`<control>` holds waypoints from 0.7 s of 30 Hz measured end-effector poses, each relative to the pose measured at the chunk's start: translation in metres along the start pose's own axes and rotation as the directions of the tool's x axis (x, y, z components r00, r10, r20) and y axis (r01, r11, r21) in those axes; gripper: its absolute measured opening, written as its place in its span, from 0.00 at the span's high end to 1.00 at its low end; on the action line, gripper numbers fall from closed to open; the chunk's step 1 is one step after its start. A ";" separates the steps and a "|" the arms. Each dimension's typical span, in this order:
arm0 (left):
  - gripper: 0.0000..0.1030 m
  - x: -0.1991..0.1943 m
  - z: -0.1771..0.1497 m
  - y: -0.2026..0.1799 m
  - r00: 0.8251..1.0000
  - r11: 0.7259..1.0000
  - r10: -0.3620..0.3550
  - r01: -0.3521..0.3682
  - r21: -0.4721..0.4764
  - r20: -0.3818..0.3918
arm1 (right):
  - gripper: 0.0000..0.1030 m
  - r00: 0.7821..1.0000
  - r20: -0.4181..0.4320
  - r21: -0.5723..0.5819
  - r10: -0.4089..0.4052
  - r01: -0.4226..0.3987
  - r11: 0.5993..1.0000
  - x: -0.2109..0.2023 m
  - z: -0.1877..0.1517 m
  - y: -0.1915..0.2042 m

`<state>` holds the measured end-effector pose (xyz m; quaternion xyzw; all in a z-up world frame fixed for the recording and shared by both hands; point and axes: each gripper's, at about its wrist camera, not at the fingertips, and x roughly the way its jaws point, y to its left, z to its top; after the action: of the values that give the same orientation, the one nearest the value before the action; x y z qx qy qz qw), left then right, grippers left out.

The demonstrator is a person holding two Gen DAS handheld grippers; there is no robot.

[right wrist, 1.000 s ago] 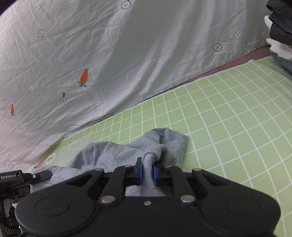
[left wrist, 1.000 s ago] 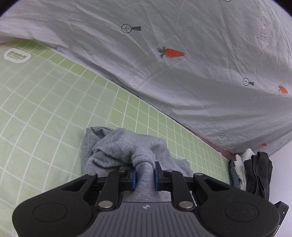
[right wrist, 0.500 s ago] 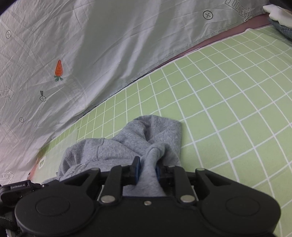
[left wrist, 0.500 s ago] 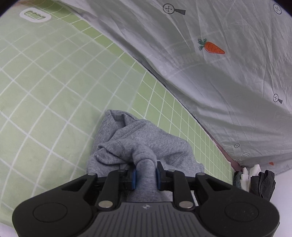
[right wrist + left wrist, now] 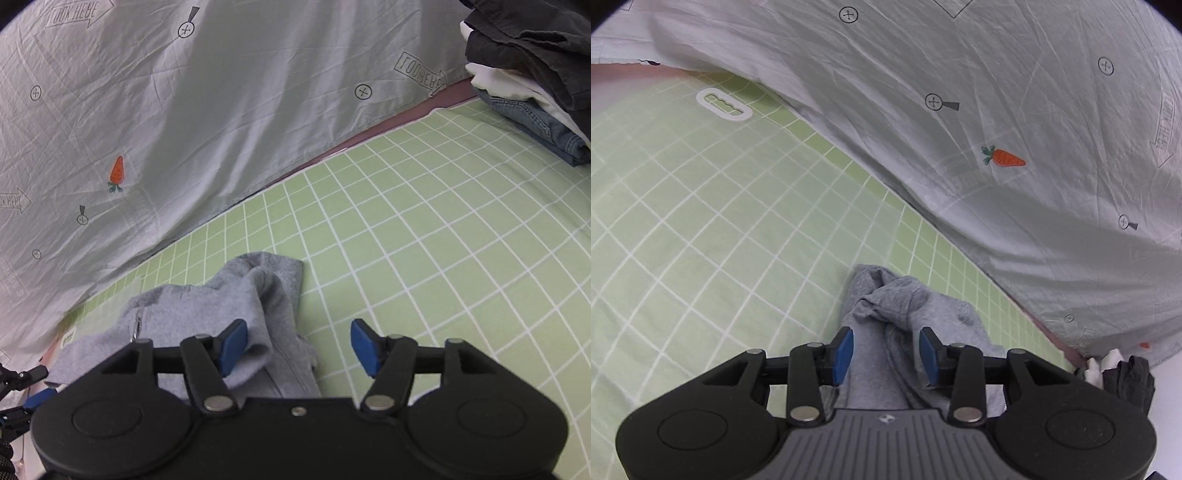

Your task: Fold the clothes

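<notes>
Grey hoodie (image 5: 905, 317): bunched on the green checked sheet (image 5: 701, 229), near the white duvet (image 5: 997, 110).
Left hand-held gripper (image 5: 886, 354): low over the hoodie, jaws apart.
Right hand-held gripper (image 5: 297, 345): jaws wide apart, left pad (image 5: 231, 341) touching cloth.

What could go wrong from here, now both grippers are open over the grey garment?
1. The grey garment lies bunched, not flat; a fold made now would likely trap wrinkles.
2. Fabric drapes against one pad of the right gripper, so pulling away may drag it.
3. Cloth sits between the pads of the left gripper; closing blindly could pinch several layers.
</notes>
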<state>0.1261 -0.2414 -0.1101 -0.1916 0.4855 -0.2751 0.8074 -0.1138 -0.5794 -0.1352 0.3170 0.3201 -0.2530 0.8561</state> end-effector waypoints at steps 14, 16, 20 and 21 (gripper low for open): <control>0.42 0.025 -0.024 -0.019 0.984 0.960 0.157 -0.133 0.248 -0.080 | 0.11 0.996 -0.060 -0.229 -0.066 0.051 0.972 0.030 -0.006 0.036; 0.42 0.039 -0.012 -0.021 0.984 0.958 0.161 -0.138 0.251 -0.075 | 0.11 0.997 -0.059 -0.255 -0.055 0.038 0.966 0.042 0.006 0.045; 0.42 0.064 0.023 -0.019 0.988 0.972 0.151 -0.145 0.185 -0.018 | 0.11 0.999 -0.037 -0.239 -0.026 0.017 0.971 0.078 0.045 0.057; 0.42 0.068 0.032 -0.017 0.986 0.973 0.165 -0.164 0.160 0.008 | 0.11 0.999 -0.023 -0.240 -0.034 0.027 0.970 0.086 0.053 0.061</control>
<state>0.1759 -0.2960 -0.1321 -0.0845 0.4783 -0.2461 0.8387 0.0030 -0.5961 -0.1412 0.2099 0.3645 -0.2214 0.8798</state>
